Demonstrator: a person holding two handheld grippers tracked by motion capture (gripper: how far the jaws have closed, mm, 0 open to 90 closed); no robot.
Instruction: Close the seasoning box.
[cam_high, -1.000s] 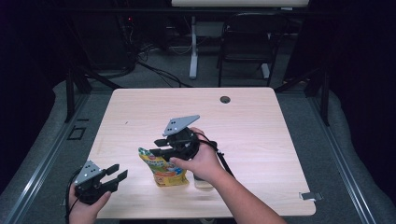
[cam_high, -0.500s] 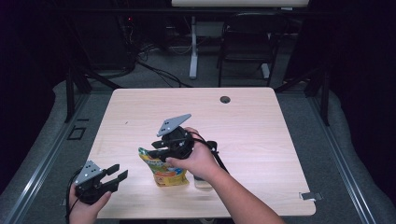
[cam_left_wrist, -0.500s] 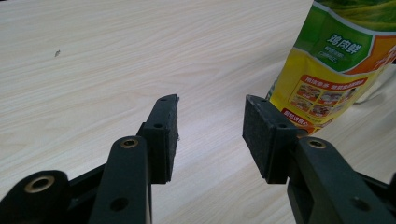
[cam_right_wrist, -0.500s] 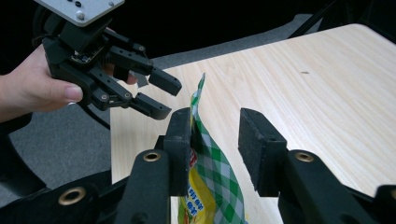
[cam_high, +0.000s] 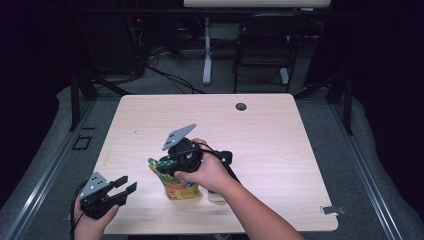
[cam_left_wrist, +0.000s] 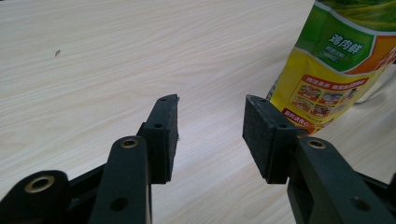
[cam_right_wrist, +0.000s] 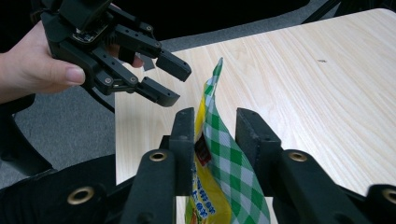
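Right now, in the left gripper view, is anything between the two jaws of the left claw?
No: the left claw stands open with only bare table between its jaws, and the snack bag stands off to its right.

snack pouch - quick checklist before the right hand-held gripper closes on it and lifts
1. Snack pouch stands upright on the table: ok.
2. Pouch top between the right hand-held gripper jaws, which have just been closing: ok.
3. Both pads pressing the pouch: not ok, a gap remains at one pad.
4. Left hand-held gripper open and apart from the pouch: ok.
5. Pouch sealed: cannot tell.
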